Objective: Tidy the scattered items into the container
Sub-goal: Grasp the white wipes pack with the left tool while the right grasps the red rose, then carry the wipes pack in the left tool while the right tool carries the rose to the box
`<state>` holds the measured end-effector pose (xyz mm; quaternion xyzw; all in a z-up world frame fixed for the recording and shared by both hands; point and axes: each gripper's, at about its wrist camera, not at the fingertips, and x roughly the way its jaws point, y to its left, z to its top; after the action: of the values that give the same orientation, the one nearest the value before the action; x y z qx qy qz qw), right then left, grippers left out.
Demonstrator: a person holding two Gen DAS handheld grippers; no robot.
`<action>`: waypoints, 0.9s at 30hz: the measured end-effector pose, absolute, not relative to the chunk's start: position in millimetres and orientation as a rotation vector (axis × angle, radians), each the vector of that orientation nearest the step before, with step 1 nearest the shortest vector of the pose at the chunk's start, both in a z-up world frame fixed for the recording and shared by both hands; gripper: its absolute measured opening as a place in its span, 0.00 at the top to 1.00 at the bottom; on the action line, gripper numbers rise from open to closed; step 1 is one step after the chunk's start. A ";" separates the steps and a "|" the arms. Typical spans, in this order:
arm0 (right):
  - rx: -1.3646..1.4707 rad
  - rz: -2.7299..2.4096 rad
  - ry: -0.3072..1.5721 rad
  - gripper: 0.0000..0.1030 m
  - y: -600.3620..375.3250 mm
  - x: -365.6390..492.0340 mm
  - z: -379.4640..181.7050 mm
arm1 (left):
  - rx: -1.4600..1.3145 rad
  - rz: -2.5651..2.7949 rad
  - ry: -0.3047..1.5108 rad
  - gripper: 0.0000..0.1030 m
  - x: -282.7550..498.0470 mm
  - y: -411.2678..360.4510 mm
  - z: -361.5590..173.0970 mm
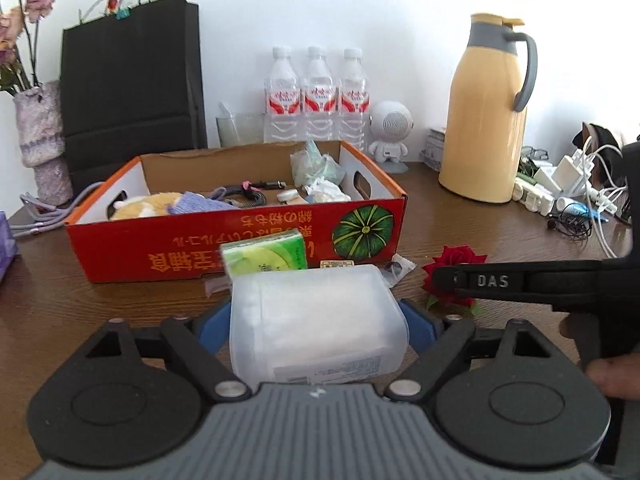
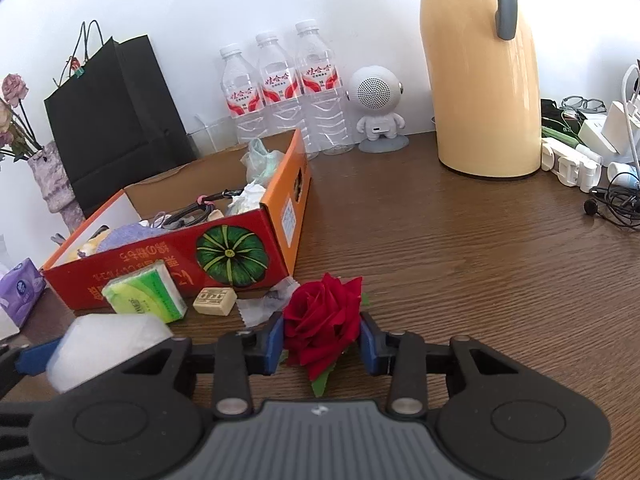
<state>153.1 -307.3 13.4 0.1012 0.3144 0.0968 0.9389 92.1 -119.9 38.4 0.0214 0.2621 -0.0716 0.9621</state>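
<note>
A translucent white soft pack [image 1: 316, 328] lies on the wooden table between the blue pads of my left gripper [image 1: 318, 320], which touch both its sides. My right gripper [image 2: 322, 340] is shut on a red rose [image 2: 320, 316], with the table just under it. From the left wrist view the rose [image 1: 456, 260] shows behind the right gripper's black finger [image 1: 492, 280]. The red and orange cardboard box [image 1: 160, 256] with a pumpkin picture stands just beyond, holding several items. Against its front wall [image 2: 132, 256] lie a green tissue pack [image 2: 144, 292], a beige tile [image 2: 214, 300] and a clear wrapper [image 2: 264, 304].
A yellow thermos jug [image 2: 484, 80] stands at the back right, with chargers and cables [image 2: 600, 168] beside it. Three water bottles [image 1: 316, 92], a white figure speaker [image 1: 390, 128], a black paper bag [image 1: 128, 76] and a vase [image 1: 40, 128] line the wall. A purple pack [image 2: 20, 292] lies left.
</note>
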 end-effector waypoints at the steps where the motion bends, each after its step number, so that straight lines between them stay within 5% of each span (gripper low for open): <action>1: 0.202 0.201 0.638 0.64 -304.0 149.2 15.4 | 0.037 -0.143 0.513 0.15 78.6 -115.4 42.9; 14: 0.091 0.306 0.562 0.64 -254.8 30.7 54.4 | -0.068 -0.096 0.335 0.18 -32.8 -82.5 77.5; 27: 0.056 0.268 0.478 0.64 -255.0 -0.4 89.1 | -0.101 -0.125 0.299 0.19 -47.2 -63.5 80.8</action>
<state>-0.4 -255.0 89.1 0.0277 0.2359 0.1323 0.9623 -47.2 -63.5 80.8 -0.0504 0.1490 -0.0622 0.9856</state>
